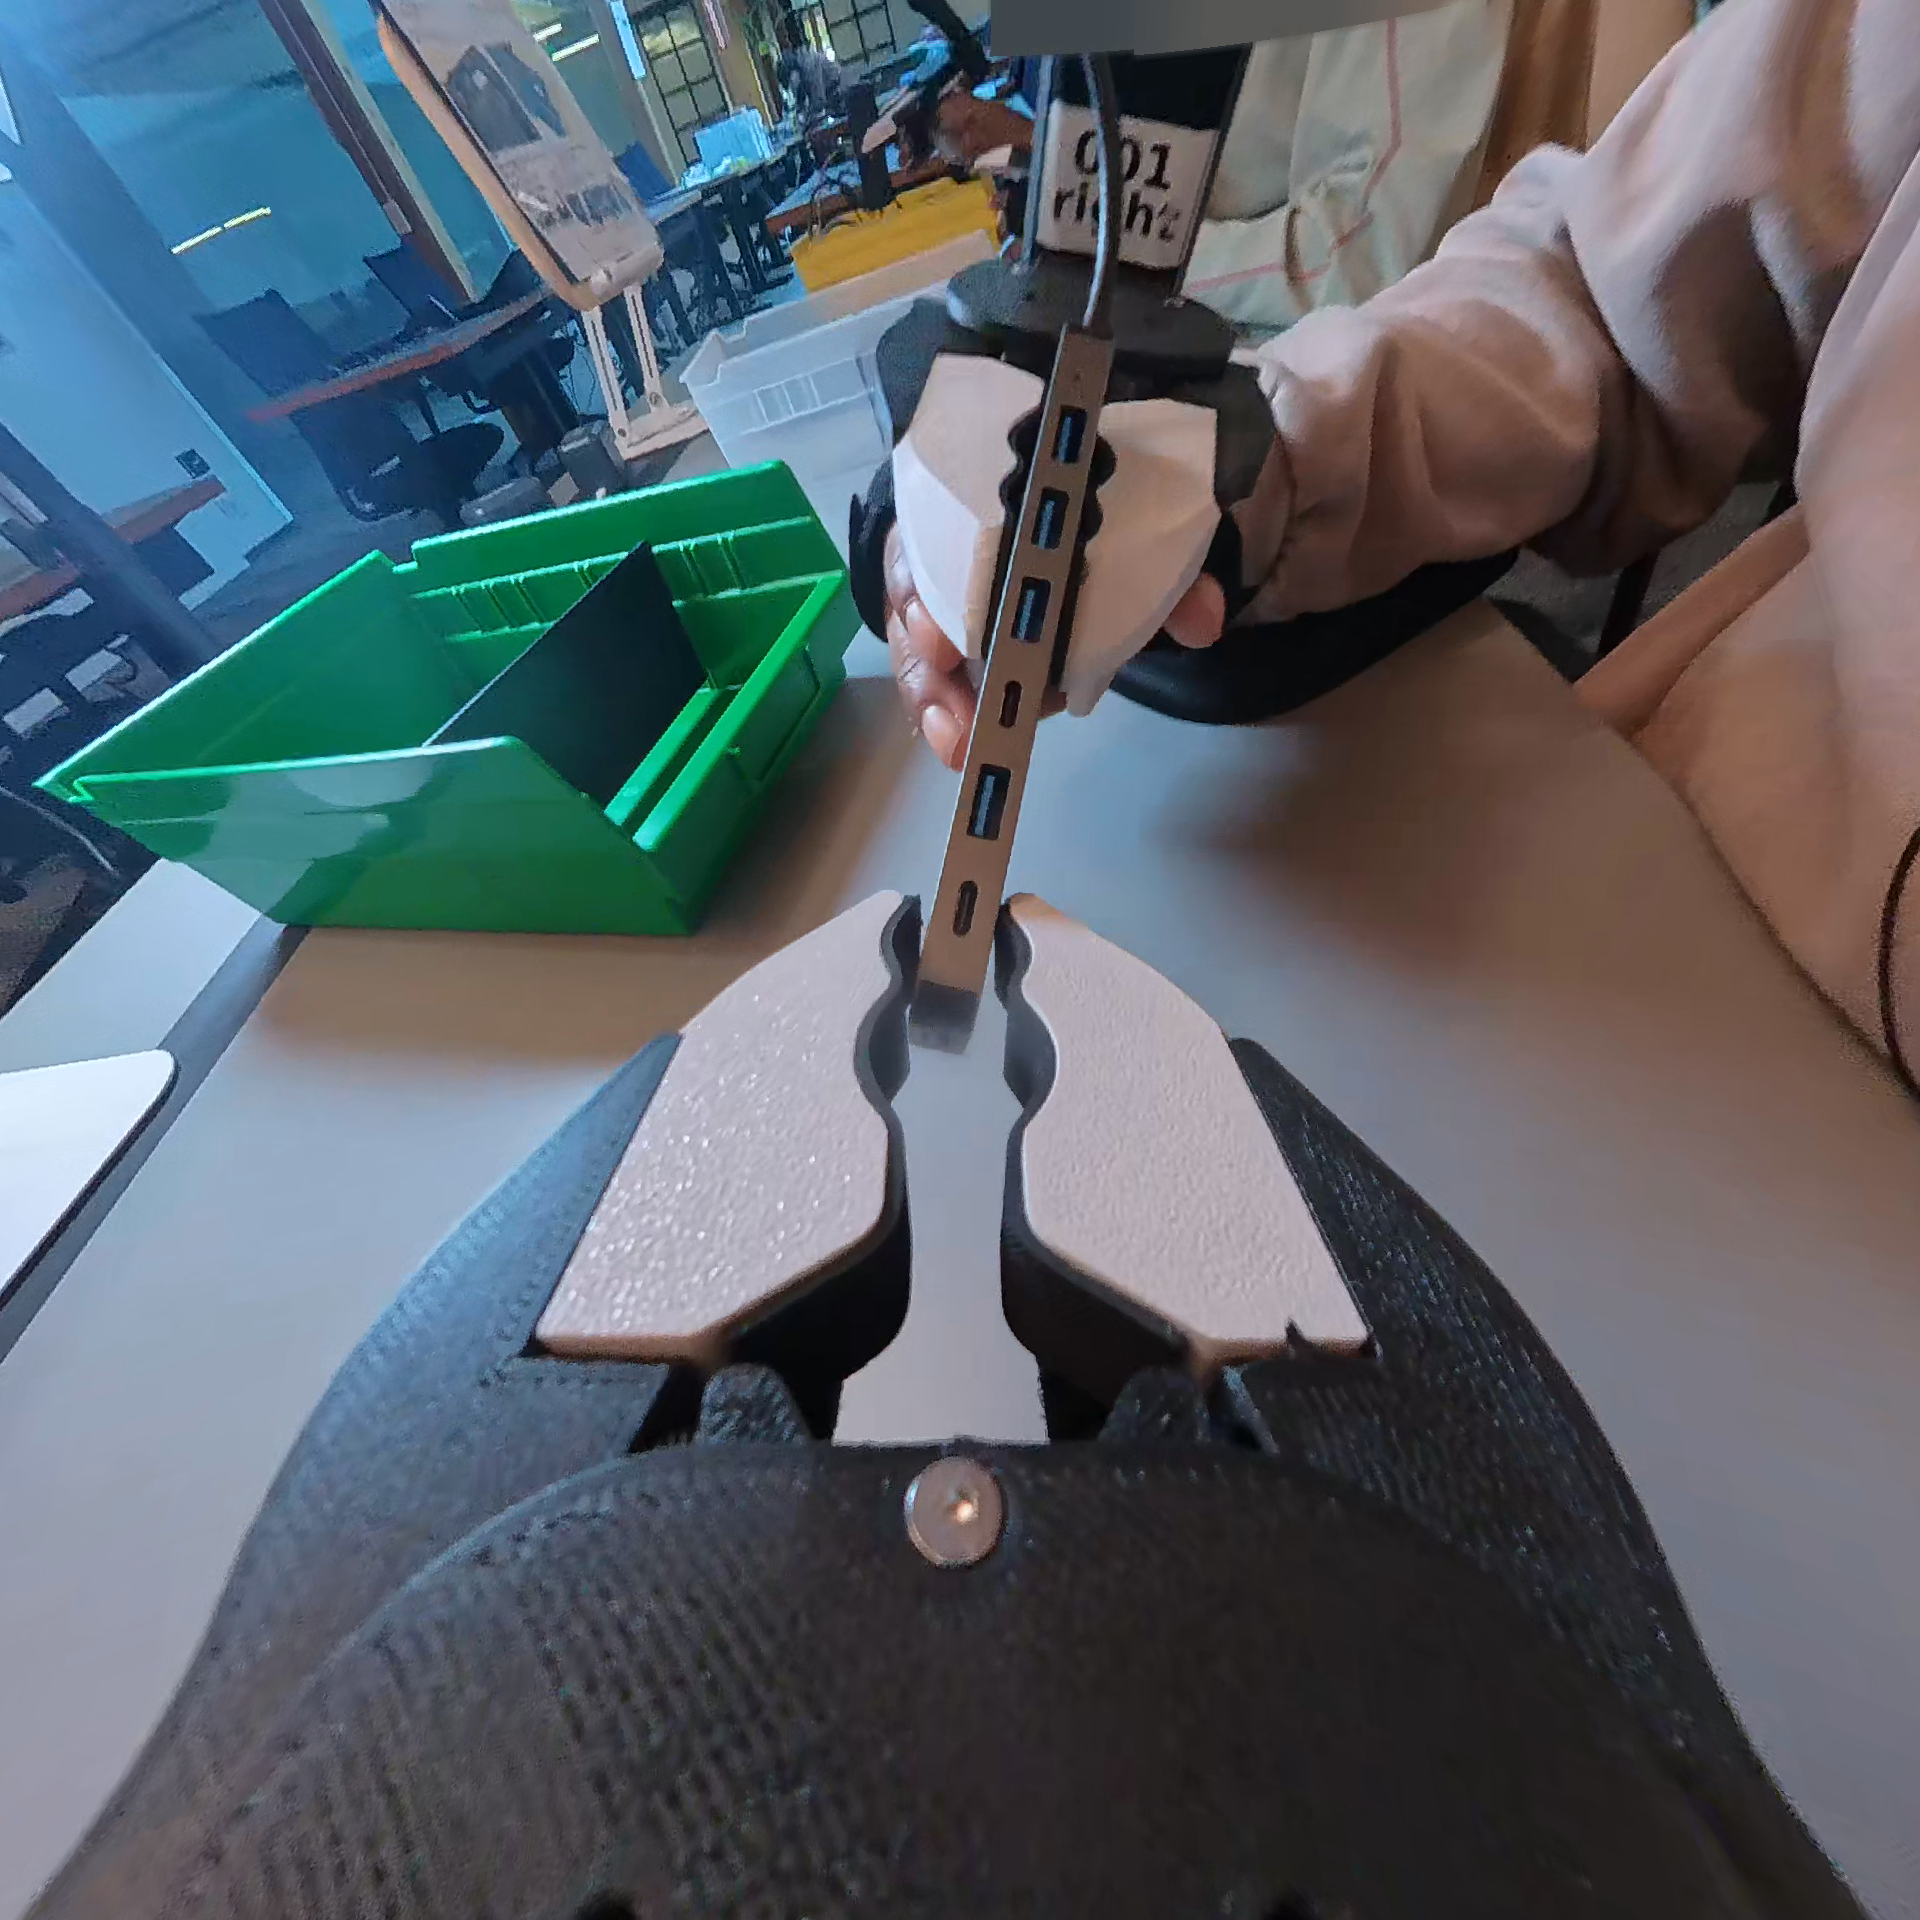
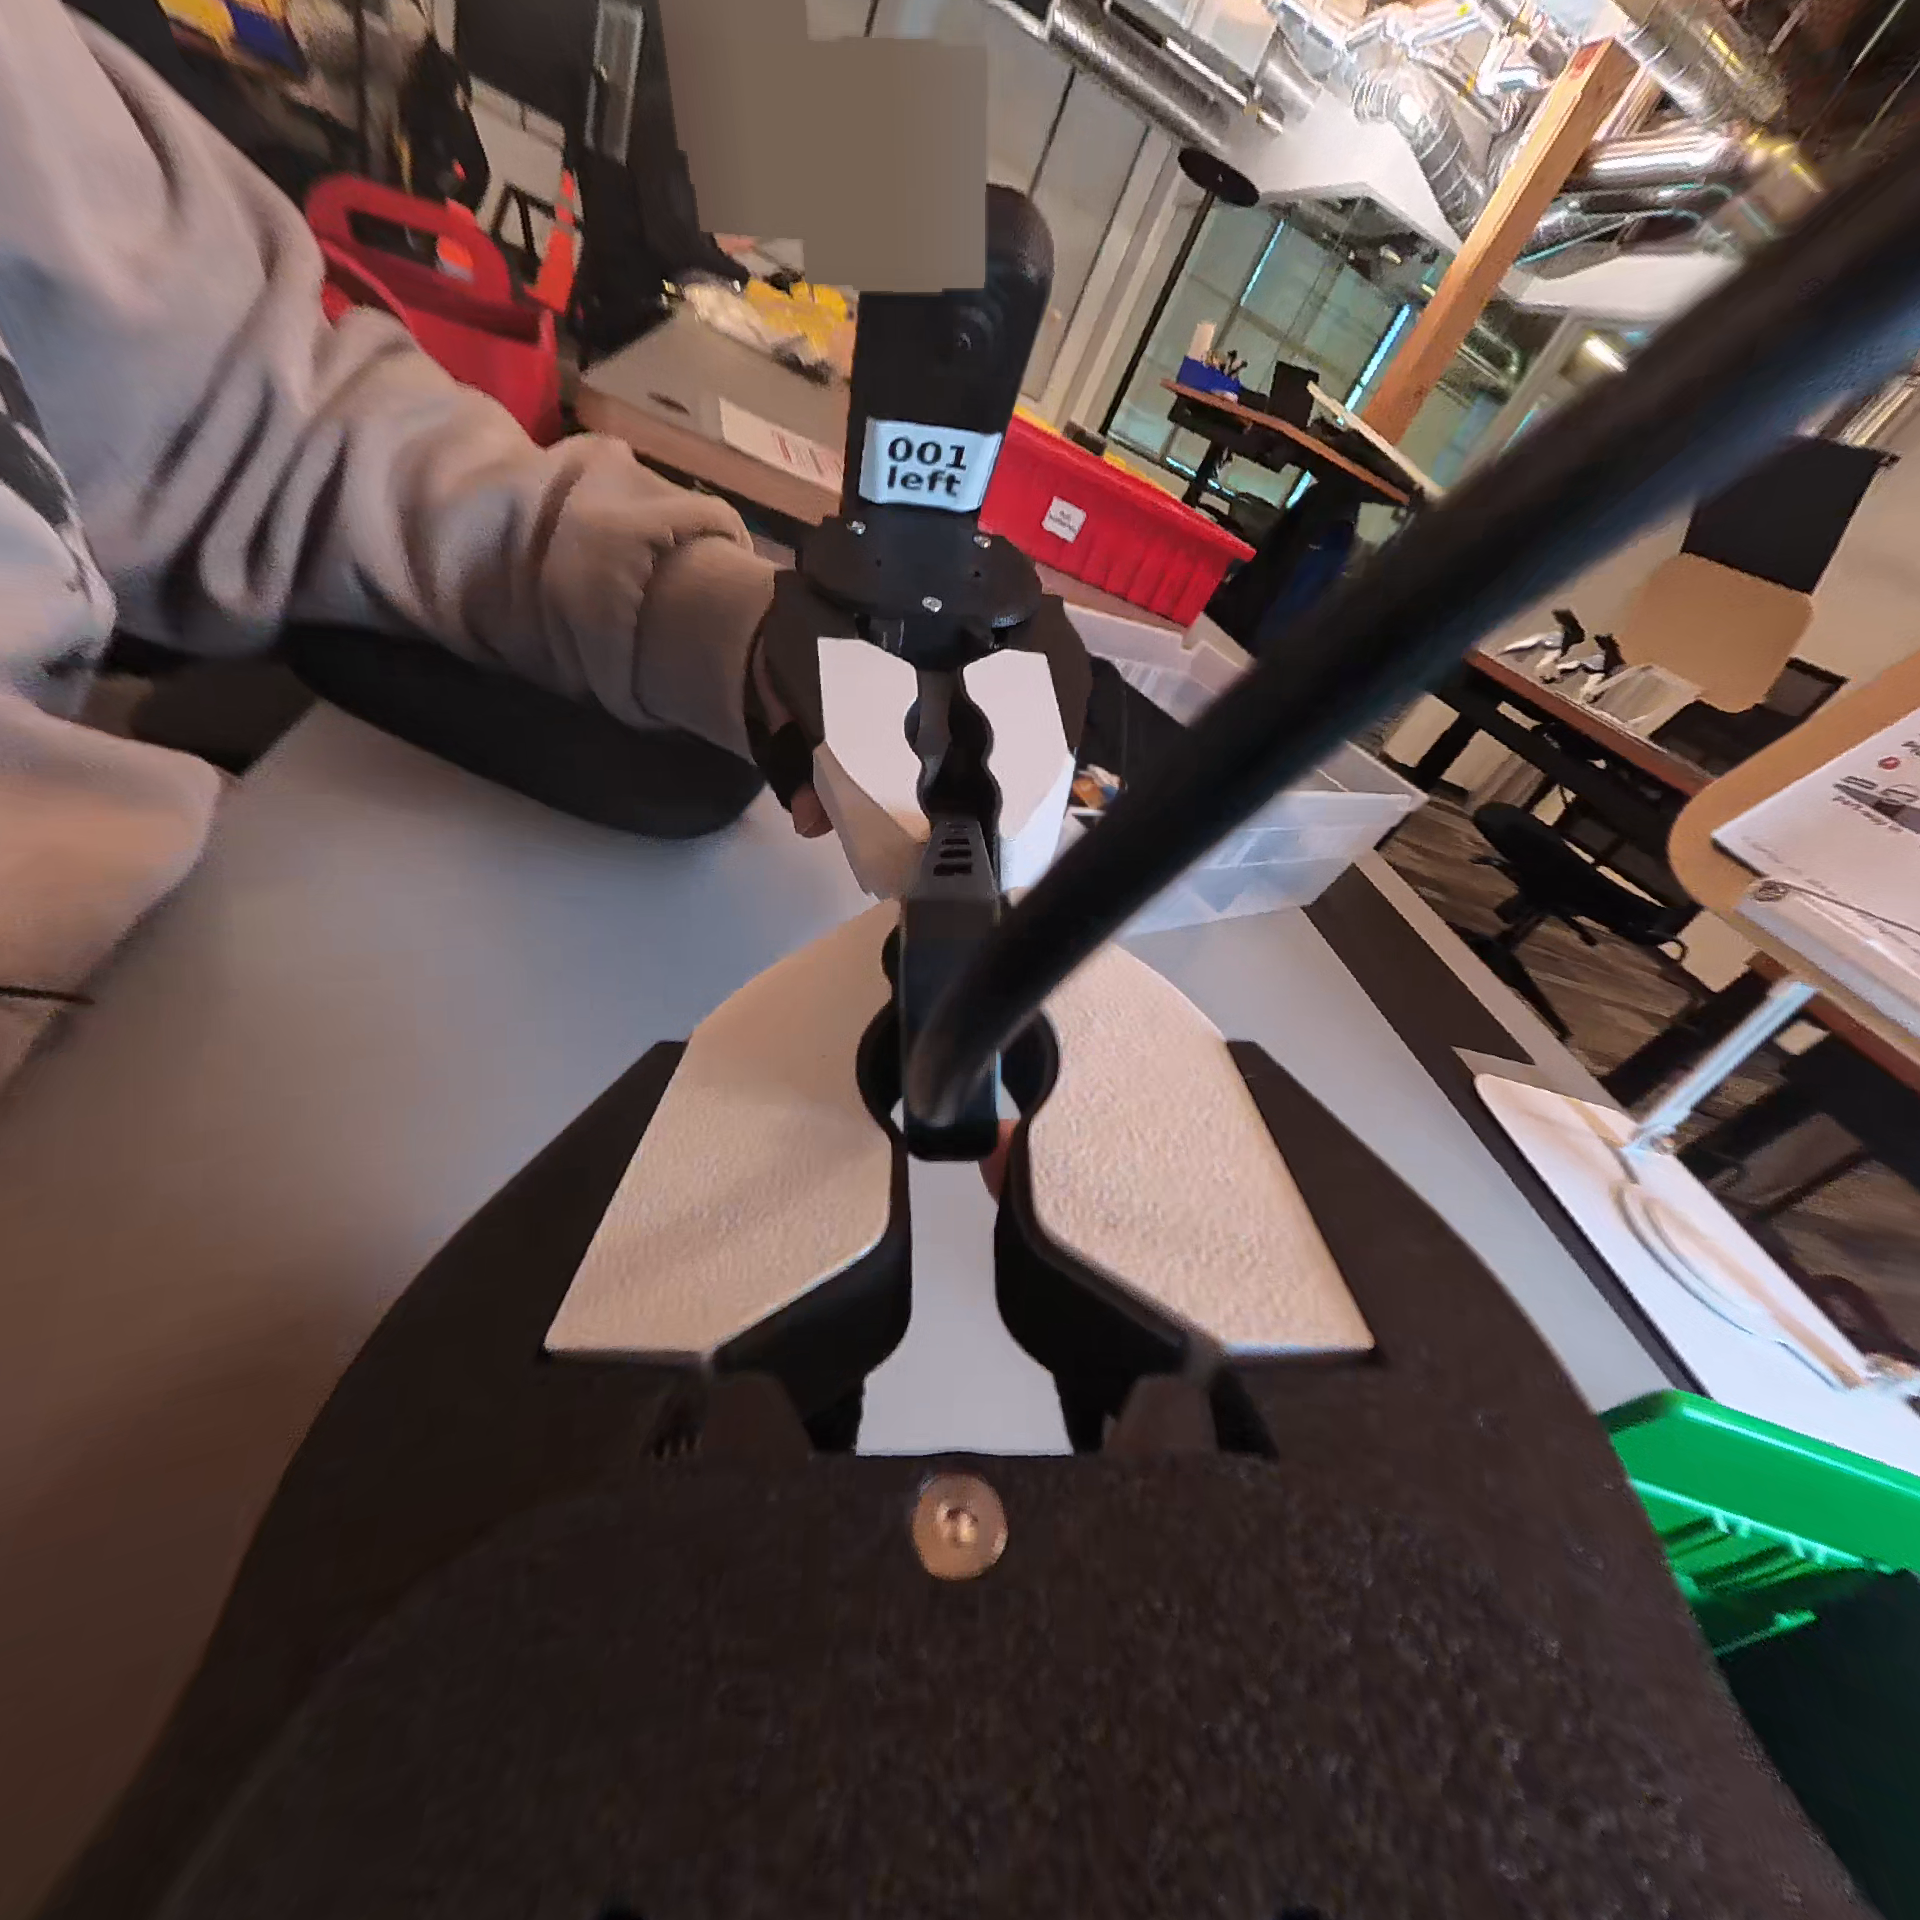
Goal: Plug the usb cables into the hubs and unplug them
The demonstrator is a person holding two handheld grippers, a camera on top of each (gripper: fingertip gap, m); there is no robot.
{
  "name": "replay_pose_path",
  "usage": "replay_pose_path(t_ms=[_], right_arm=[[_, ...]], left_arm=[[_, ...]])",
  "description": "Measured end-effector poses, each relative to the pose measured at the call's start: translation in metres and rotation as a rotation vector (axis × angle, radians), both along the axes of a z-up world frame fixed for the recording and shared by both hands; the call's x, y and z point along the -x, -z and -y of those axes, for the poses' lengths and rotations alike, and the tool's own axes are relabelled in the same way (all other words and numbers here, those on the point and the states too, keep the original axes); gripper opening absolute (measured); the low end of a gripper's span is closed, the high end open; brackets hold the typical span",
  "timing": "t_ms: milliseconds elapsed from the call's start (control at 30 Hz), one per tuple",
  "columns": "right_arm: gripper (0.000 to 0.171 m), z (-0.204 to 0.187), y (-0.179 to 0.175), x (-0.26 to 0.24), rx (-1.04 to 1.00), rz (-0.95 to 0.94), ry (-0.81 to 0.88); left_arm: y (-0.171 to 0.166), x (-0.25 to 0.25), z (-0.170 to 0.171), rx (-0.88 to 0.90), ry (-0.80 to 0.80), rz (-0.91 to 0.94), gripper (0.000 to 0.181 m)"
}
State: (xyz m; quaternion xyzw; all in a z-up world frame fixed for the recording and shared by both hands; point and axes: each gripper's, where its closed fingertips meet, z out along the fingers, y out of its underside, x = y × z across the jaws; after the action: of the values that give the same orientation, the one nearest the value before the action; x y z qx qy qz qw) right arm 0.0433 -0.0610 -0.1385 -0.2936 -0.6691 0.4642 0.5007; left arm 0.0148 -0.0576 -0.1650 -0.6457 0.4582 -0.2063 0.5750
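Two grippers hold one slim grey hub above a grey table — a green bin sits to the side.

The right gripper clamps the hub's cabled half; the left gripper pinches its free end — its black cable trails away.

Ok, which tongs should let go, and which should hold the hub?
Probably the left tongs should let go. They pinch only the very end of the hub, while the right tongs clamp it farther up, near its cable, so they could likely hold it alone.
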Motion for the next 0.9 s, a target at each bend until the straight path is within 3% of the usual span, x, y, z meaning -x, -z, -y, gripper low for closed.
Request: replay_pose_path(t_ms=[233, 467, 633, 733, 900], right_arm=[[0.016, 0.004, 0.019, 0.011, -0.181, 0.012, 0.089], [0.019, -0.006, 0.021, 0.017, -0.245, 0.022, 0.176], [0.022, -0.002, 0.011, 0.014, -0.128, 0.007, 0.131], [0.016, 0.004, 0.006, 0.011, -0.092, 0.020, 0.092], [0.013, -0.001, 0.013, 0.013, -0.201, 0.067, 0.160]], left_arm=[[0.017, 0.003, -0.005, 0.008, -0.025, -0.053, 0.016], [0.009, 0.005, -0.005, 0.035, -0.001, 0.047, 0.016], [-0.007, -0.003, 0.007, 0.032, 0.089, 0.159, 0.014], [-0.015, -0.005, 0.011, 0.032, 0.121, 0.213, 0.013], [0.003, -0.001, -0.003, 0.028, 0.019, 0.097, 0.016]])
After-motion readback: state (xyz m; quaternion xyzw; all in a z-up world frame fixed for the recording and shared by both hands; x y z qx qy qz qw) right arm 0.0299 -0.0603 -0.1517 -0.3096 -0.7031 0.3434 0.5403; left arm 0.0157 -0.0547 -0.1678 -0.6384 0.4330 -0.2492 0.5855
